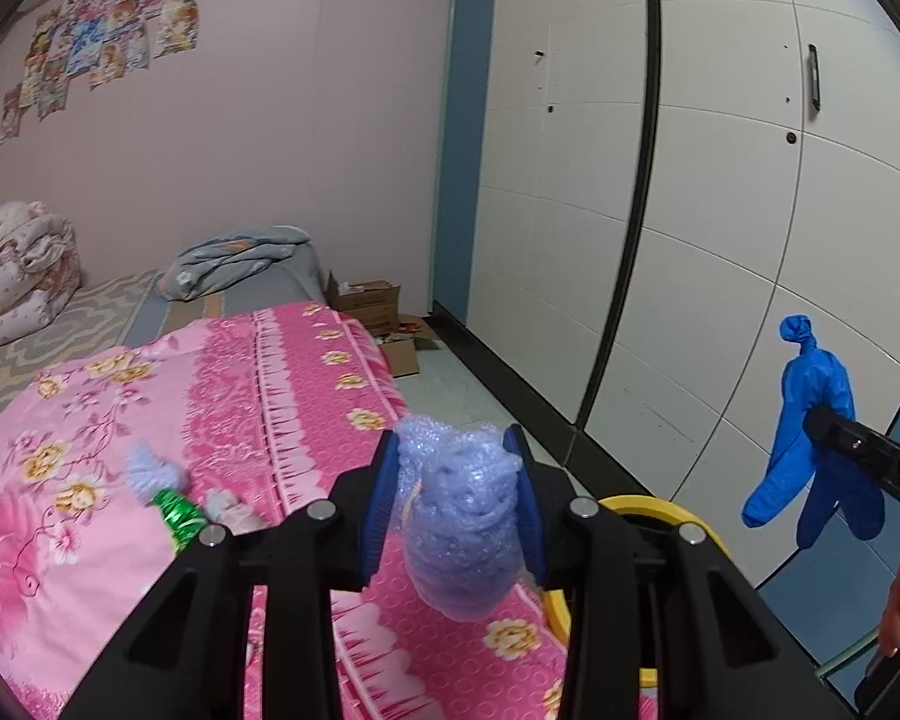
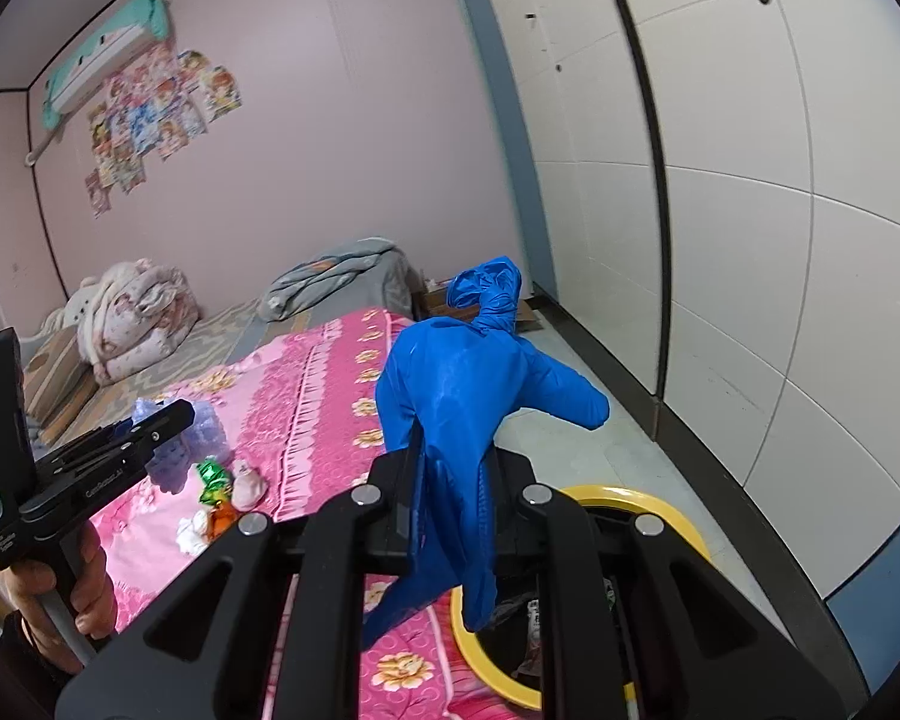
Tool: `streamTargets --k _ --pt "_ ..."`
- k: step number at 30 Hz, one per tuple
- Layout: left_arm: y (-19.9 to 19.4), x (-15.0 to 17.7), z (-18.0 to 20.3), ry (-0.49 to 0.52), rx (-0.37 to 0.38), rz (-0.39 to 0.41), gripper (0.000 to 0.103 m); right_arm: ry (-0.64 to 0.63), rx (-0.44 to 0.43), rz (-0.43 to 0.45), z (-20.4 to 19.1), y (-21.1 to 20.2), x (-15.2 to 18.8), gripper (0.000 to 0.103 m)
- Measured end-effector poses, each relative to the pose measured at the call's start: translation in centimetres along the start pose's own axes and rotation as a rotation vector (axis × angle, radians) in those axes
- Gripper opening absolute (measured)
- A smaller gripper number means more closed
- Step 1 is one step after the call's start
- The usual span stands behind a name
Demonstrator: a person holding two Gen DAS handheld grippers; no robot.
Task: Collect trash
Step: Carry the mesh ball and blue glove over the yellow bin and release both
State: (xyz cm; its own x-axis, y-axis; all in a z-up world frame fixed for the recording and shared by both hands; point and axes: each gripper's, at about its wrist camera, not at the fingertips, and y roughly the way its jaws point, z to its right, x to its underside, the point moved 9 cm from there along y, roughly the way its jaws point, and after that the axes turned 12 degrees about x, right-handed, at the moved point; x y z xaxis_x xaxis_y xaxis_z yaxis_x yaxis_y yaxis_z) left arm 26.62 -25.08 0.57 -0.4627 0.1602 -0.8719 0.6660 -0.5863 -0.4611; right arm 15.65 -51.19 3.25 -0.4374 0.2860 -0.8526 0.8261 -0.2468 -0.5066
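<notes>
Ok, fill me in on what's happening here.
A person is clearing trash off the bed with a gripper in each hand. The left gripper is shut on a wad of bubble wrap; the right gripper is shut on a blue glove. A yellow-rimmed bin stands below. Candy wrappers are on the bedspread.

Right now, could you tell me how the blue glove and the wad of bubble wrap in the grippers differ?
The blue glove is deep opaque blue; the bubble wrap is pale, translucent lilac. The glove is smooth, knotted at its top, fingers dangling; the bubble wrap is a bumpy, rounded wad. Both are clamped: glove in the right gripper, wrap in the left gripper.
</notes>
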Motion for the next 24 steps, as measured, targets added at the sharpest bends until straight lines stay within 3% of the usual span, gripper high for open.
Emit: streamTargets --k 12,24 --pt "6.0 -0.8 4.4 0.054 0.057 -0.054 0.034 0.059 0.102 0.017 4.2 3.5 -0.5 0.013" --pt "11.5 -0.4 7.8 0.081 0.1 -0.118 0.034 0.123 0.157 -0.021 7.6 7.3 0.5 0.013"
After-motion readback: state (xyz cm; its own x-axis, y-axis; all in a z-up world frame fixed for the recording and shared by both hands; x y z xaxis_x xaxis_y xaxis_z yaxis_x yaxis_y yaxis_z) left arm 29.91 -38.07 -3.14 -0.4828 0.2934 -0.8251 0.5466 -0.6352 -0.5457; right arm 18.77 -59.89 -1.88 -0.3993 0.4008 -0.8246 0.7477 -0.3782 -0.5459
